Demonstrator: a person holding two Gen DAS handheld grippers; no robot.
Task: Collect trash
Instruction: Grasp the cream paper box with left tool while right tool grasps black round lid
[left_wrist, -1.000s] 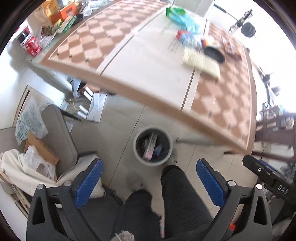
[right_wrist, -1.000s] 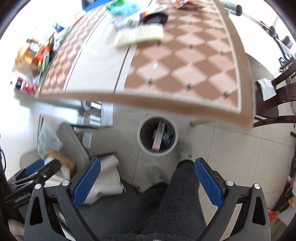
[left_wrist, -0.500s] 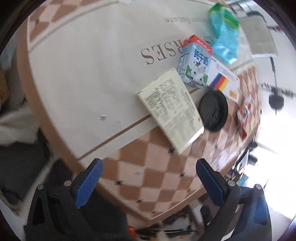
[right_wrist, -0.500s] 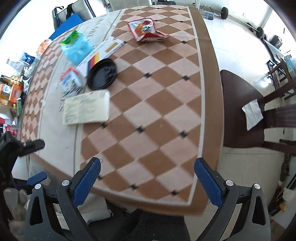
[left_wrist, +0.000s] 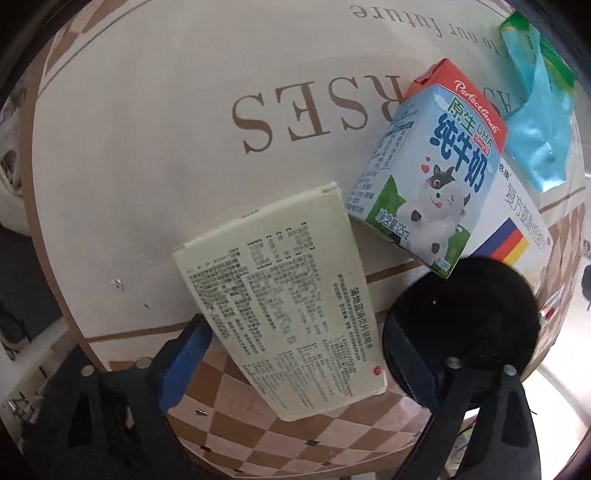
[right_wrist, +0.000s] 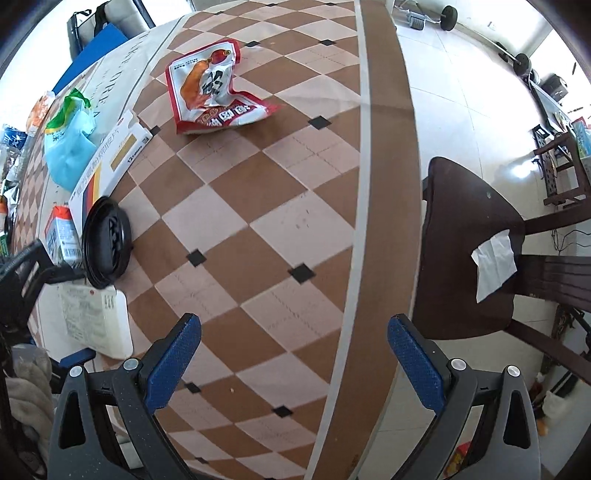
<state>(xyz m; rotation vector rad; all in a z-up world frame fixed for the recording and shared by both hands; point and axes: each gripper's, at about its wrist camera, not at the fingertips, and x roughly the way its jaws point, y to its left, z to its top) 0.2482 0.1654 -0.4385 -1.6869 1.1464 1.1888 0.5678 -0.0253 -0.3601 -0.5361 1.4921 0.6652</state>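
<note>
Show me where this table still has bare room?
The checkered tablecloth lies bare between the red snack packet, the black round lid and the table's edge. Crowded: the pale flat box, the milk carton.

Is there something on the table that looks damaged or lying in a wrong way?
Yes. The red snack bag lies crumpled and curled. The milk carton lies tipped on its side, resting partly on the white flat box.

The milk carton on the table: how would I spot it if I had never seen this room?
Find the table with the cream cloth and brown checks. Near its middle lies a small pile of litter; the milk carton lies there, between a flat cream box and a blue plastic bag. Only it shows a cartoon cow and a red top.
</note>
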